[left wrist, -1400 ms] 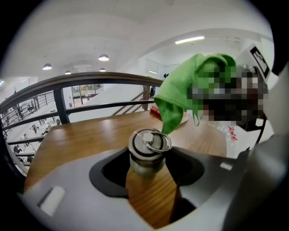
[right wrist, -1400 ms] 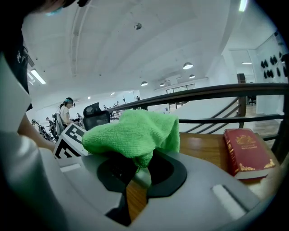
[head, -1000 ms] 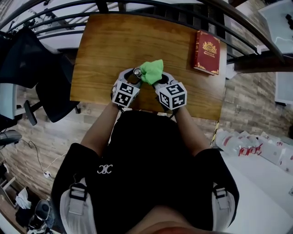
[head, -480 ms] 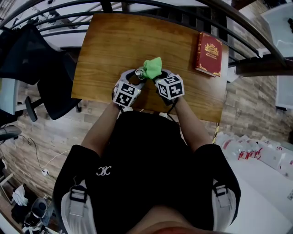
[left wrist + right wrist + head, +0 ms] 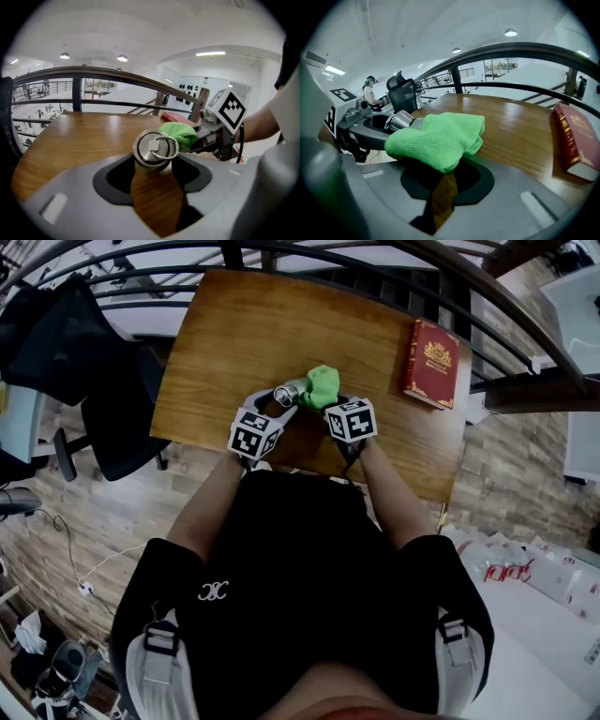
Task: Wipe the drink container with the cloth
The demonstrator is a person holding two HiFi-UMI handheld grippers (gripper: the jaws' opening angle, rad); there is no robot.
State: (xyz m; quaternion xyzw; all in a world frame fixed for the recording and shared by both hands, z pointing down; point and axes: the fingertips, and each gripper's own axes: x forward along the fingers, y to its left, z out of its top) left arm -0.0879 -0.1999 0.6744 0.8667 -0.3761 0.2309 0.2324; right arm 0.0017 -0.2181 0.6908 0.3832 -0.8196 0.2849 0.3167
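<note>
A steel drink bottle [image 5: 290,392] with a ring-topped cap [image 5: 155,147] is tilted above the wooden table [image 5: 234,334], its cap toward the left. My left gripper [image 5: 277,403] is shut on its body just below the cap [image 5: 153,164]. A green cloth [image 5: 322,385] is bunched against the bottle's right side. My right gripper [image 5: 330,403] is shut on that cloth [image 5: 438,138]. In the right gripper view the bottle [image 5: 401,120] shows past the cloth's left edge, with the left gripper [image 5: 356,125] behind it. The cloth hides the bottle's lower part.
A red hardback book [image 5: 434,362] lies near the table's far right edge [image 5: 575,140]. A dark metal railing [image 5: 375,263] runs behind the table. A black office chair [image 5: 103,399] stands at the table's left. The person's torso is close to the near edge.
The bottle has tipped from cap-up to lying more sideways. The cloth has slid right along its body, and both grippers have shifted slightly away from me.
</note>
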